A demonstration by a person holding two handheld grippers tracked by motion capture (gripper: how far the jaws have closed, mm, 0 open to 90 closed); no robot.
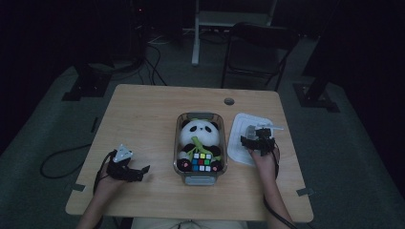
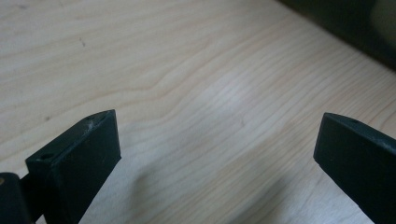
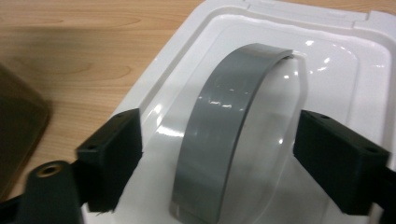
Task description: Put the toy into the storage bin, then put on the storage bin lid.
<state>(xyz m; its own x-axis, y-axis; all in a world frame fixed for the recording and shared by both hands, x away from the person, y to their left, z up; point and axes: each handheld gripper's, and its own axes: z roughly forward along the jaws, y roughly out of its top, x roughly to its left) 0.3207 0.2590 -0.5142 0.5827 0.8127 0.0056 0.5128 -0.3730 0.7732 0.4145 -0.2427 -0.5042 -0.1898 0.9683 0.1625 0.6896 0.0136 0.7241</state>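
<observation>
The white plastic lid (image 3: pixel 299 60) with its arched grey handle (image 3: pixel 229 126) is lying flat on the table, at the right, just beside the clear bin. Its handle is facing up, arching over the glossy recessed middle, and the raised rim is running round it.

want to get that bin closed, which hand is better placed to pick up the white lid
Right. The right gripper hangs open over the white lid, jaws either side of its grey handle. The left gripper sits over bare table across the bin.
</observation>
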